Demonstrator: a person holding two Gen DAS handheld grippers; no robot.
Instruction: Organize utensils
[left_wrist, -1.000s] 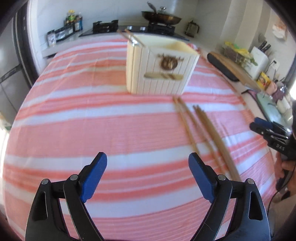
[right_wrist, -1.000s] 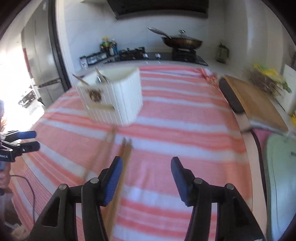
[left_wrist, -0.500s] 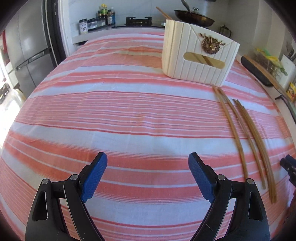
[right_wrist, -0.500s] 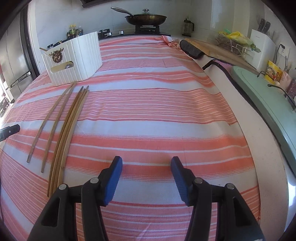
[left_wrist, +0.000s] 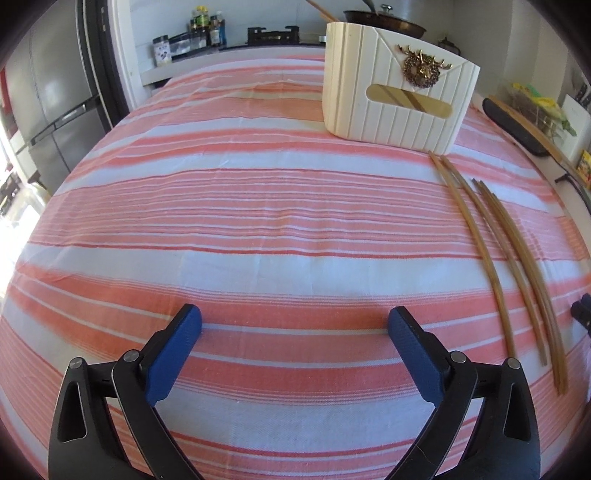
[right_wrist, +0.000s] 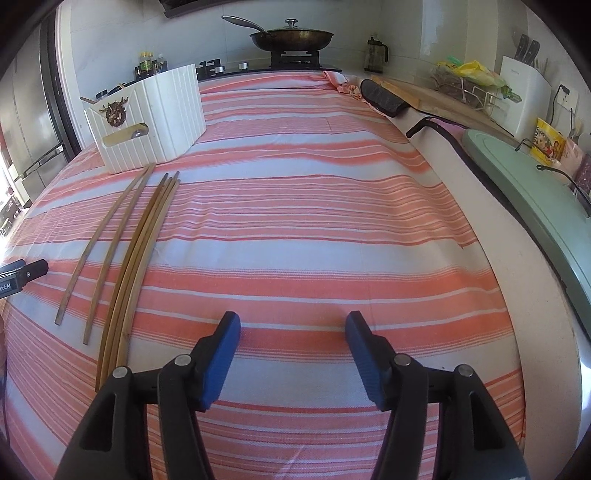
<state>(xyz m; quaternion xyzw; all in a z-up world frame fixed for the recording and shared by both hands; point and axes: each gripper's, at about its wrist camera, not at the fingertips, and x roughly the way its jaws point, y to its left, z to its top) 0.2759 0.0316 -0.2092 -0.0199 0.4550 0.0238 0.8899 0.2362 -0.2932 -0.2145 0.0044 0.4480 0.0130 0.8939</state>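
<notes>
The utensil holder (right_wrist: 147, 122) stands on the table (right_wrist: 314, 221), far and to the left in the right wrist view. Chopsticks (right_wrist: 129, 251) lie on the table just before it, running toward the near side: two on the left, a tight bundle beside them on the right. Behind the table sits a pan (right_wrist: 291, 37) on the stove (right_wrist: 295, 59). A cutting board (right_wrist: 436, 96) lies far right.

I count five chopsticks (right_wrist: 125, 254) on the cloth, one white holder (right_wrist: 155, 118), one pan (right_wrist: 291, 37).
</notes>
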